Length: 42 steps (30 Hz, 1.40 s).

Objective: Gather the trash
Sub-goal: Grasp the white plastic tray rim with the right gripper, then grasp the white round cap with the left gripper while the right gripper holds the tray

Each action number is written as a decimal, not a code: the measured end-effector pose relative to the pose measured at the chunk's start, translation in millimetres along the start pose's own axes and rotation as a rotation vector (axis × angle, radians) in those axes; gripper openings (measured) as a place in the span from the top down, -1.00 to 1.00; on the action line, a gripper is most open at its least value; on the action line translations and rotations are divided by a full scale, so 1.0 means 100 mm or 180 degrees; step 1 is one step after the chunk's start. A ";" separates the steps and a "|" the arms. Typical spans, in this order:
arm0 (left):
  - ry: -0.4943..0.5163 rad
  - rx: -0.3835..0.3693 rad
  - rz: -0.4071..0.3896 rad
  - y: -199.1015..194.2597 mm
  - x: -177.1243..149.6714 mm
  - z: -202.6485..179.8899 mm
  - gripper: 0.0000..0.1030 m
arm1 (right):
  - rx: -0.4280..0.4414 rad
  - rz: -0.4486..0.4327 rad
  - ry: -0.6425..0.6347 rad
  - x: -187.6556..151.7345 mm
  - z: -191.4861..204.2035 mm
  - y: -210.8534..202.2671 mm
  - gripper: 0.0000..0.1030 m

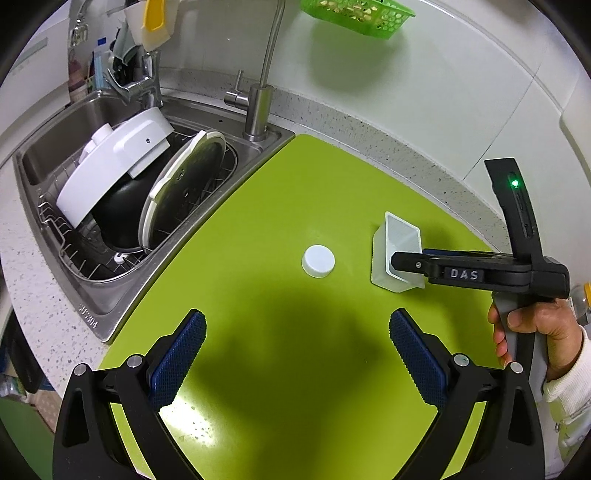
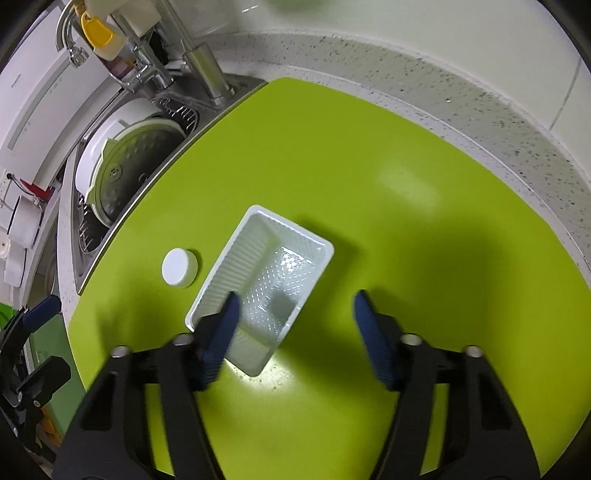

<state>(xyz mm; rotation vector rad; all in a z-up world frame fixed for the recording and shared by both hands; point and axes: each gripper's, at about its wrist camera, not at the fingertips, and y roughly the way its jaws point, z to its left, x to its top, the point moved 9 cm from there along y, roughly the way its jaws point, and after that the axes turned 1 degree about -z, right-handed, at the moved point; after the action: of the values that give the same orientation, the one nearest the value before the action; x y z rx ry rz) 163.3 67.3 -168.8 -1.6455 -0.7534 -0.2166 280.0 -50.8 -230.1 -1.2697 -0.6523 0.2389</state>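
Your right hand-held gripper (image 2: 293, 325) hangs over the white plastic tray (image 2: 264, 280) on the green mat (image 2: 406, 184) on the counter. Its jaws stand partly apart: one finger is inside the tray, the other outside, not squeezing. A white cap (image 2: 179, 267) lies just left of the tray. Your left hand-held gripper (image 1: 297, 354) is wide and empty; the cap sits ahead of it. Only the left view shows the green basket (image 1: 356, 14) and your hand (image 1: 535, 332). The sink (image 1: 92, 317), far left, is full of dishes.

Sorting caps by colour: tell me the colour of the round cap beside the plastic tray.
White. The cap shows best in the right wrist view.
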 end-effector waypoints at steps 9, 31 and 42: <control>0.0031 -0.0039 0.0010 0.05 0.03 -0.05 -0.86 | 0.0019 -0.0005 -0.0114 -0.01 0.05 -0.01 0.96; 0.0431 -0.0009 0.0231 0.65 0.25 -0.28 -0.86 | 0.0028 -0.0145 -0.0109 0.03 -0.24 -0.55 0.96; 0.0520 0.0110 0.0389 1.04 0.22 -0.26 -0.09 | 0.0049 -0.0152 0.0008 0.05 -0.41 -0.53 0.96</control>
<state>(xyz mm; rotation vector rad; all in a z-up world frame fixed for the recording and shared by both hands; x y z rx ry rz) 247.2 47.1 -235.6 -1.6135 -0.5286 -0.2465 298.0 -97.5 -184.6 -1.2379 -0.6765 0.2025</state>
